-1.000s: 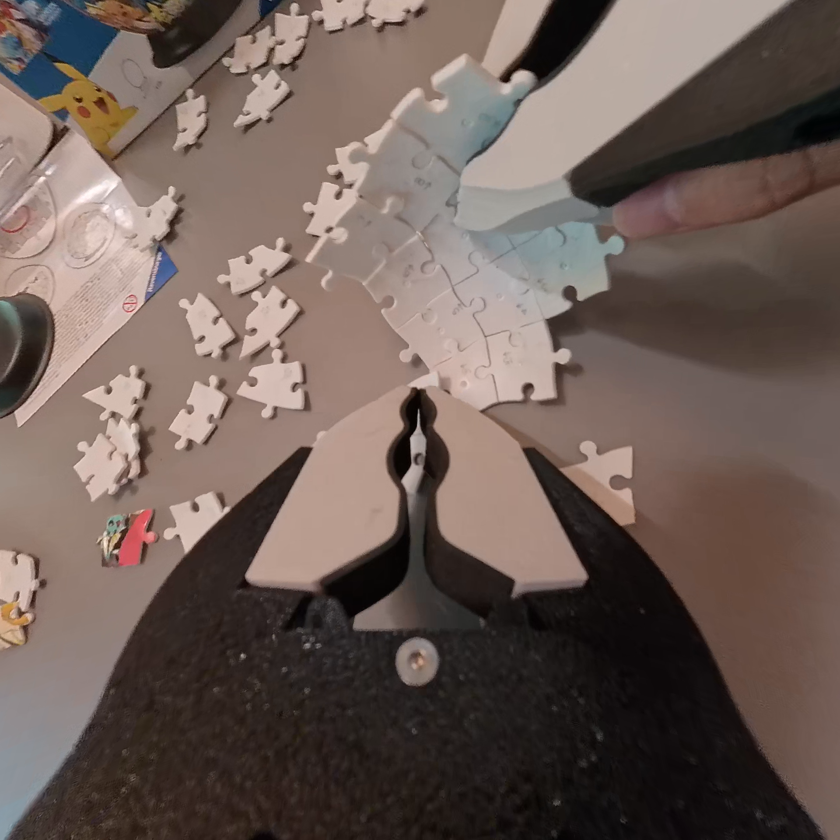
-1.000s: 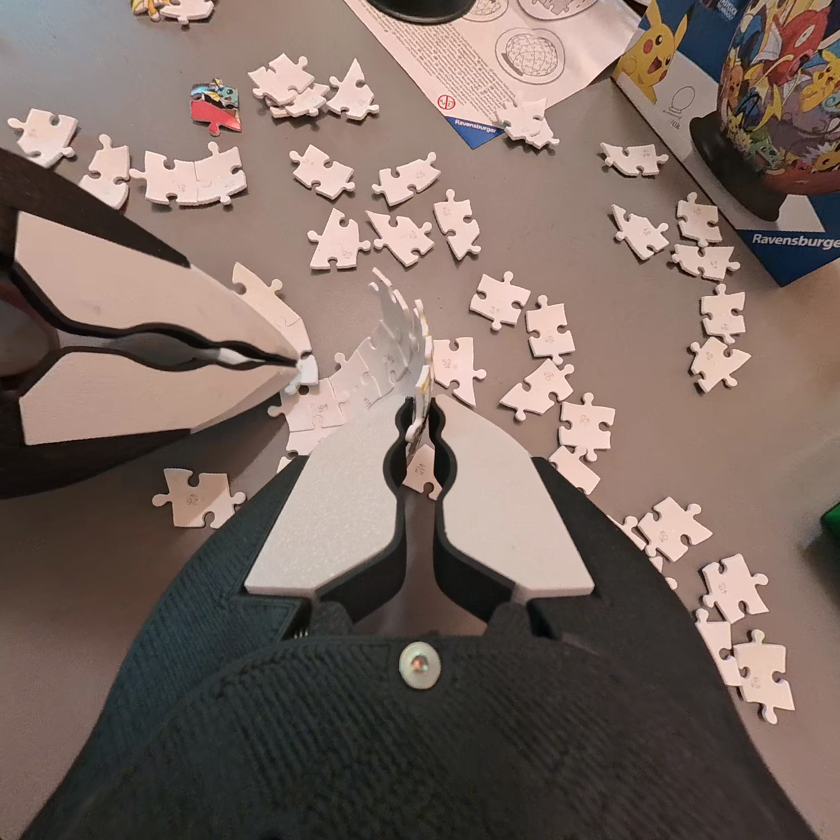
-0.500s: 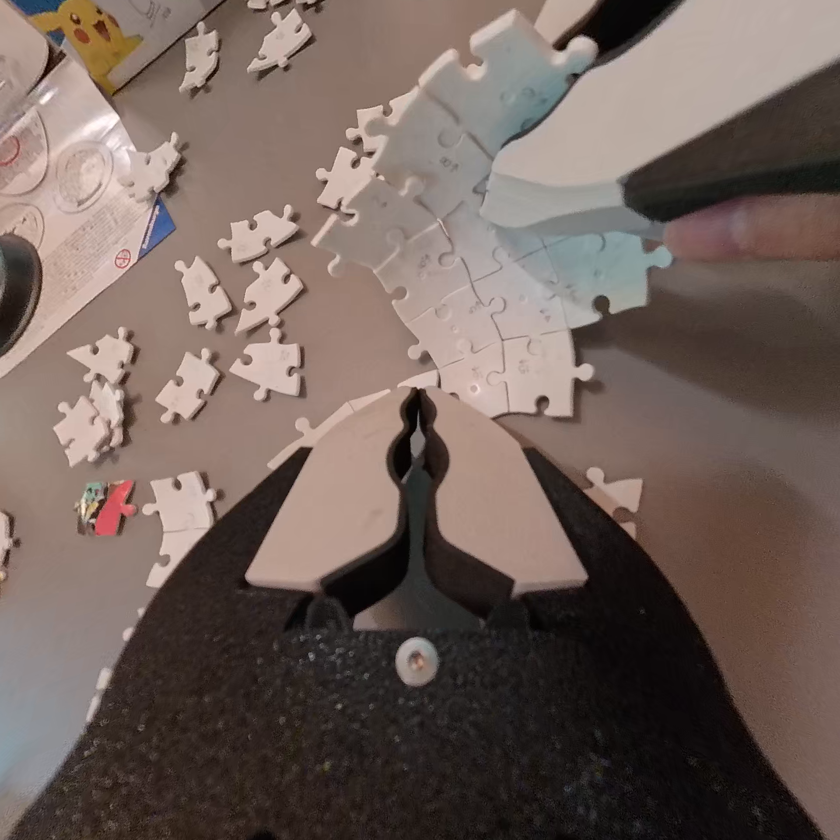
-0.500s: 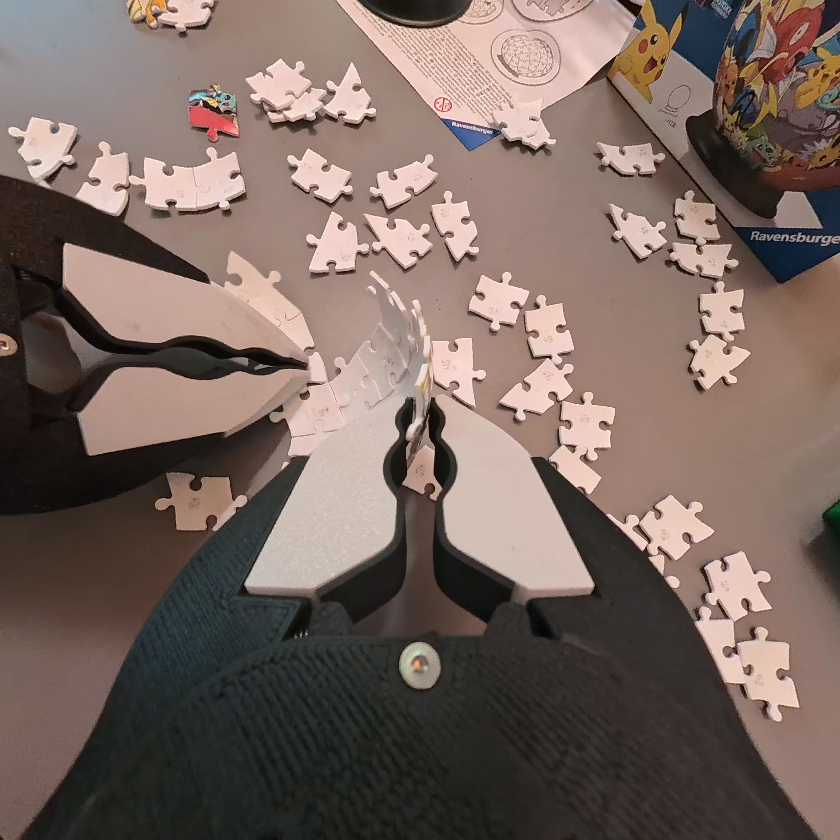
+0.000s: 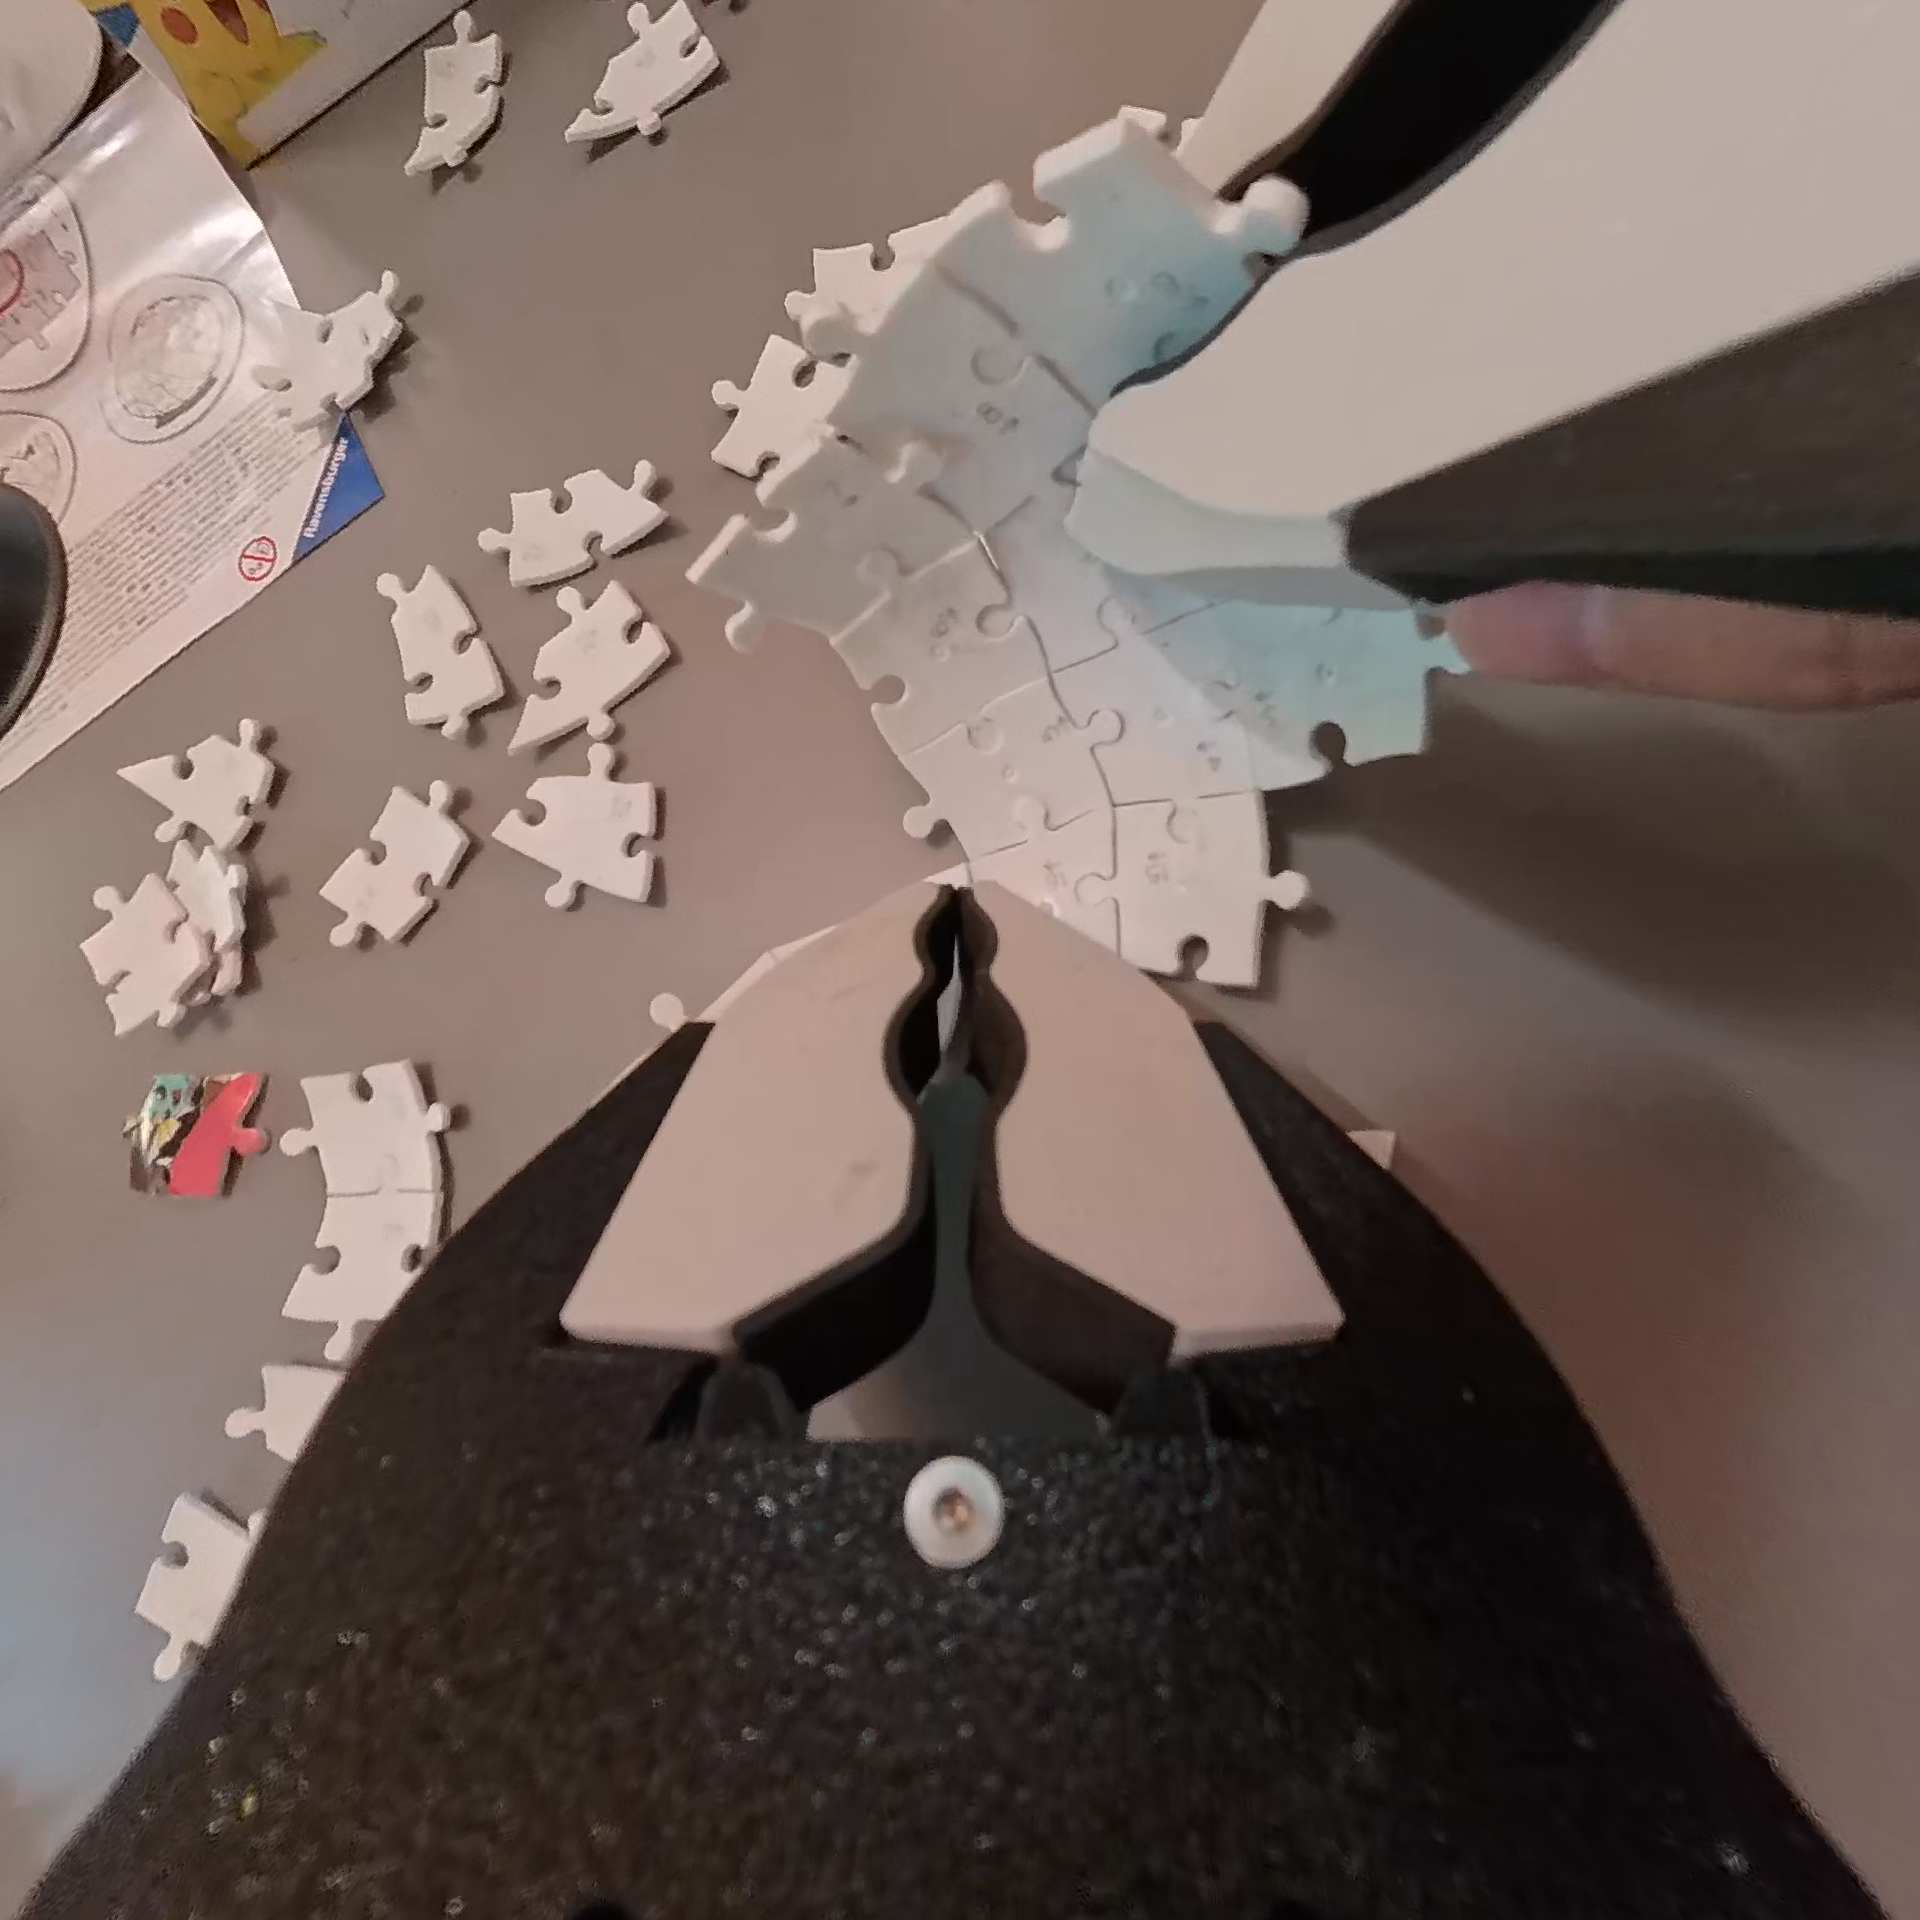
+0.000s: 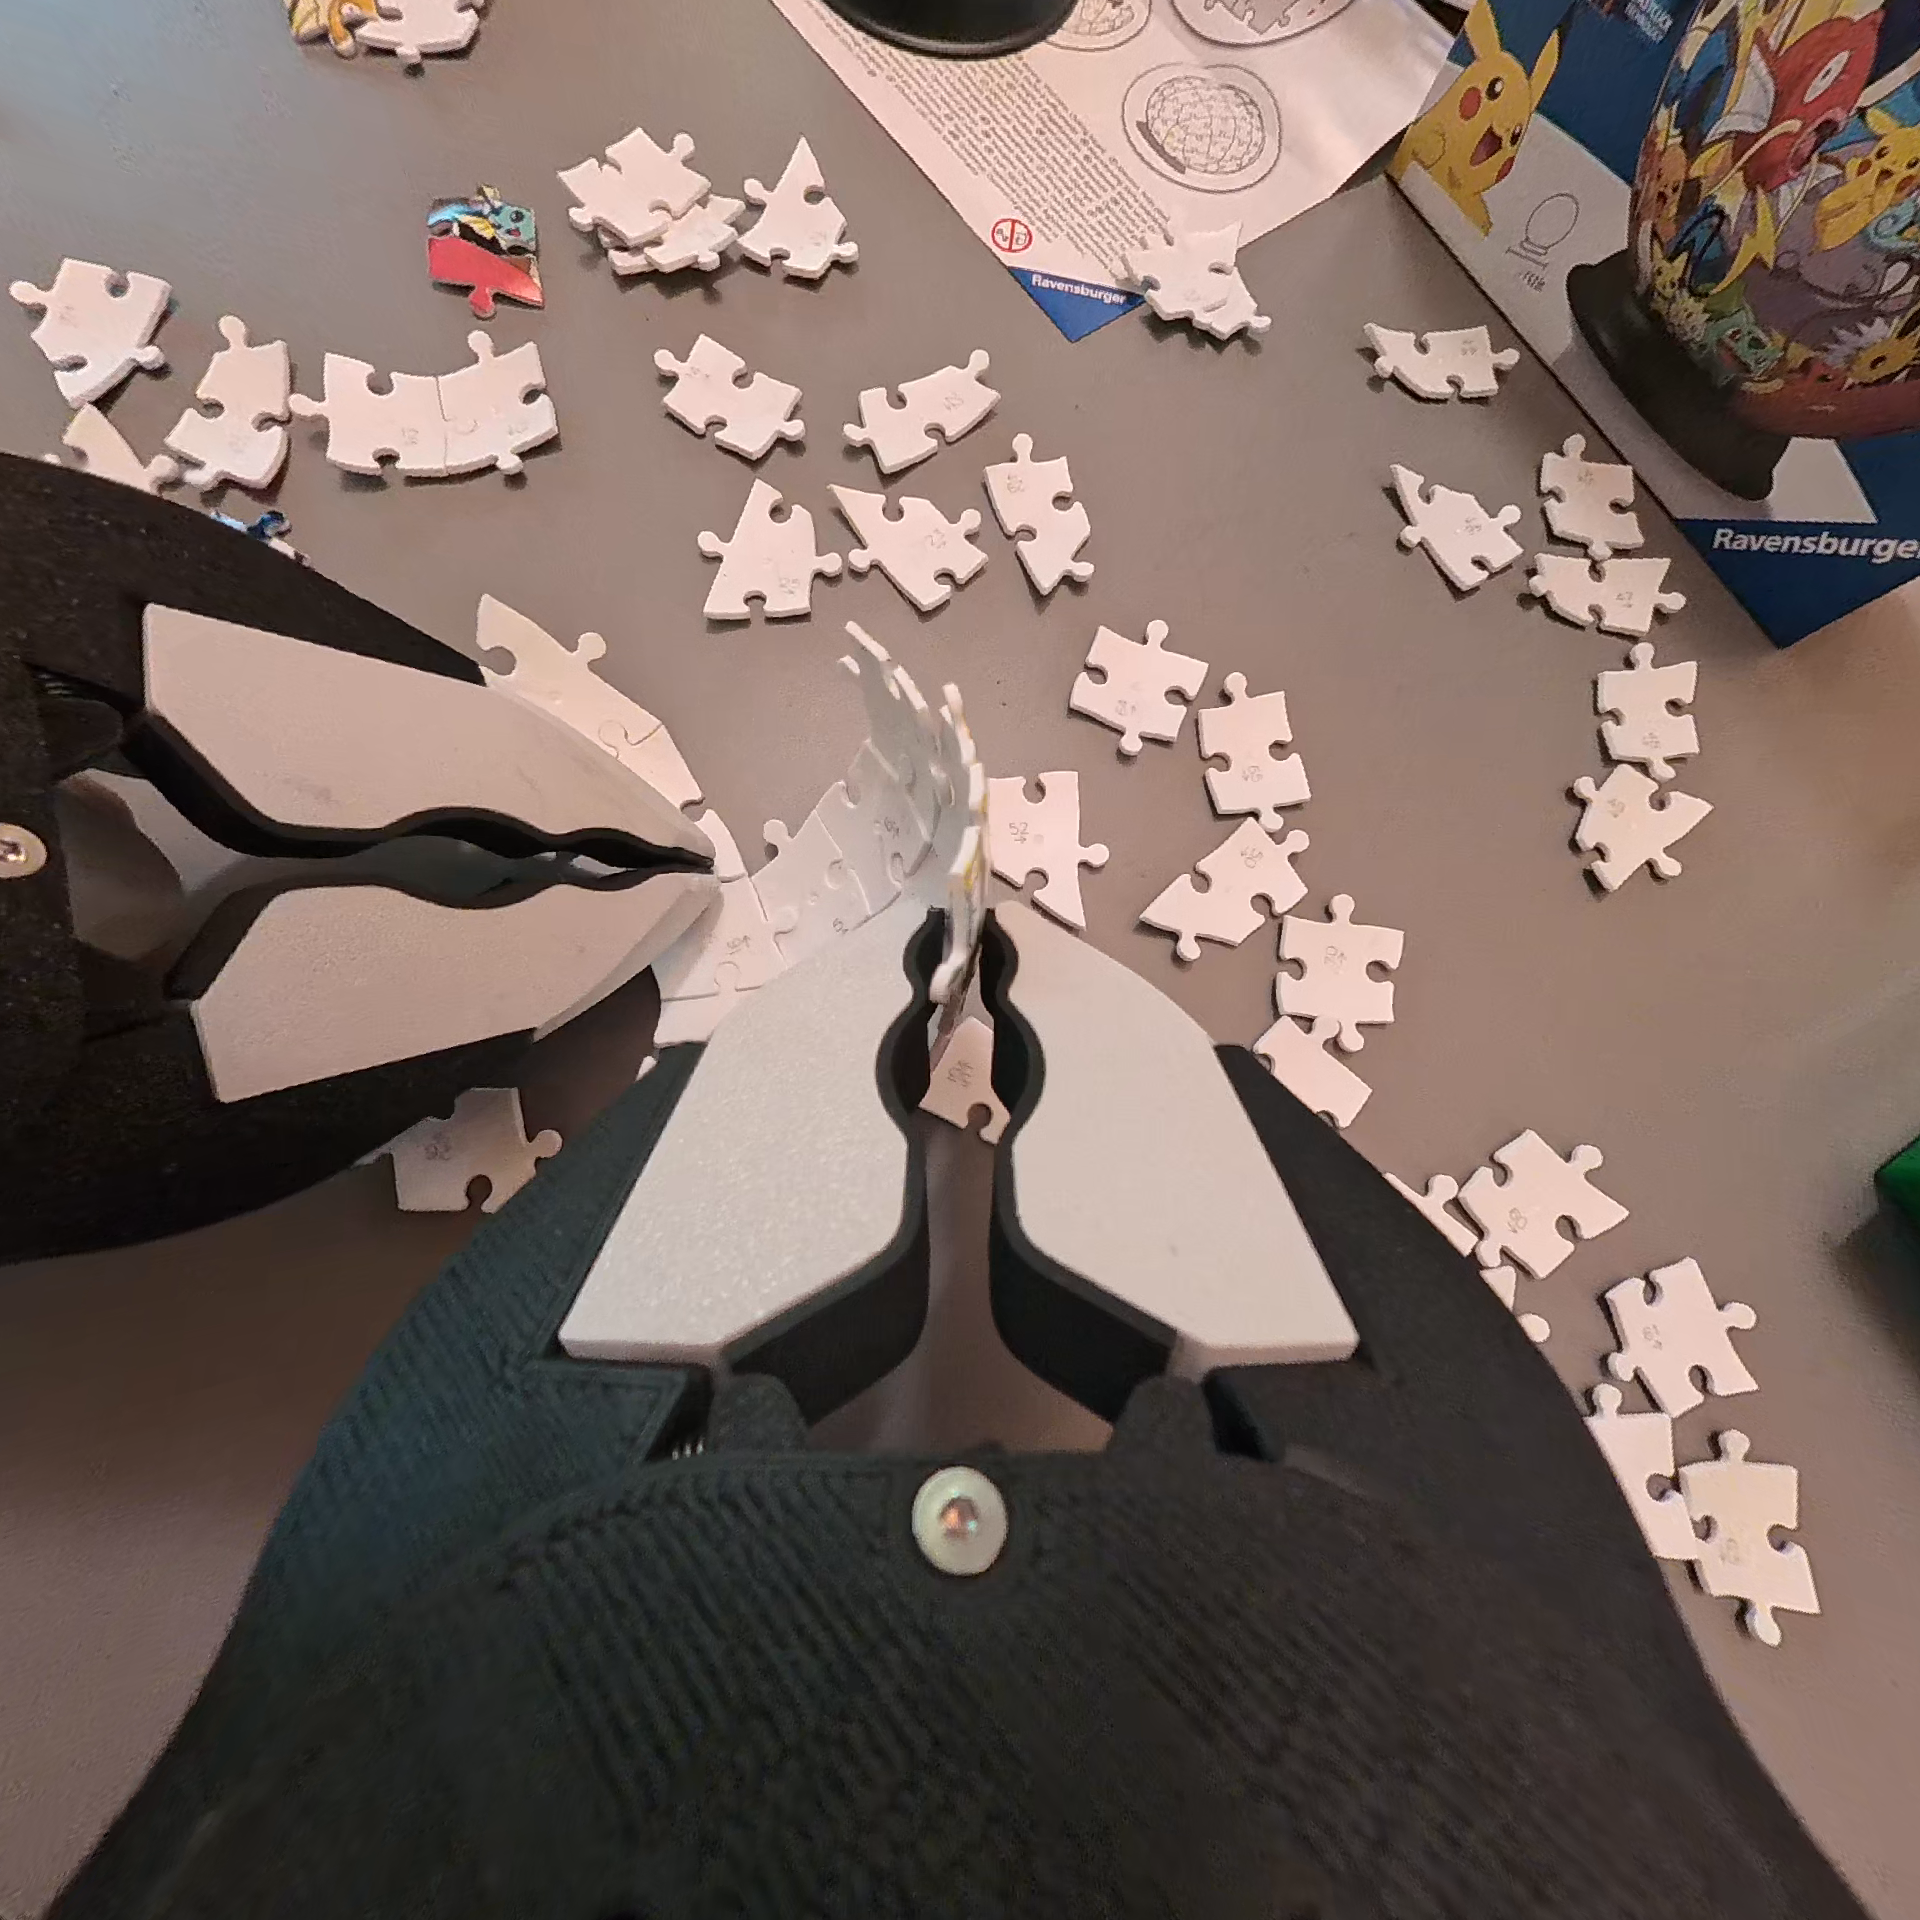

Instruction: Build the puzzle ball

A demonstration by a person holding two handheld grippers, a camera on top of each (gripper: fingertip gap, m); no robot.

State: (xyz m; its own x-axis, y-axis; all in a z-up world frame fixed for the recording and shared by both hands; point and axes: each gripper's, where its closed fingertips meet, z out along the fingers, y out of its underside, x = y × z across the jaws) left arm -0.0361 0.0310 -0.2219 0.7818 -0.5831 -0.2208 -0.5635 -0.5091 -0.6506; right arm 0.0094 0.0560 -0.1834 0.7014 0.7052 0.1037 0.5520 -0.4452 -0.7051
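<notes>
A curved section of joined white puzzle pieces (image 5: 1018,665) stands on edge above the grey table; it also shows in the right wrist view (image 6: 883,821). My right gripper (image 6: 961,920) is shut on its upper end and shows at the top right of the left wrist view (image 5: 1174,395). My left gripper (image 5: 958,904) is shut at the section's lower end, with a thin white piece seen edge-on between its fingers. It comes in from the left in the right wrist view (image 6: 709,871).
Several loose white pieces (image 6: 1132,686) lie all around, with a joined pair (image 6: 436,416) and one coloured piece (image 6: 486,249). The puzzle box (image 6: 1714,208), an instruction sheet (image 6: 1091,135) and a black stand (image 6: 935,16) sit at the far edge. A person's finger (image 5: 1662,655) is by the right gripper. Tip to tip, the grippers are about 7 centimeters apart.
My left gripper has swung round at the section's lower end, so more of its body shows in the right wrist view. Both grippers stay shut. The section has hardly moved.
</notes>
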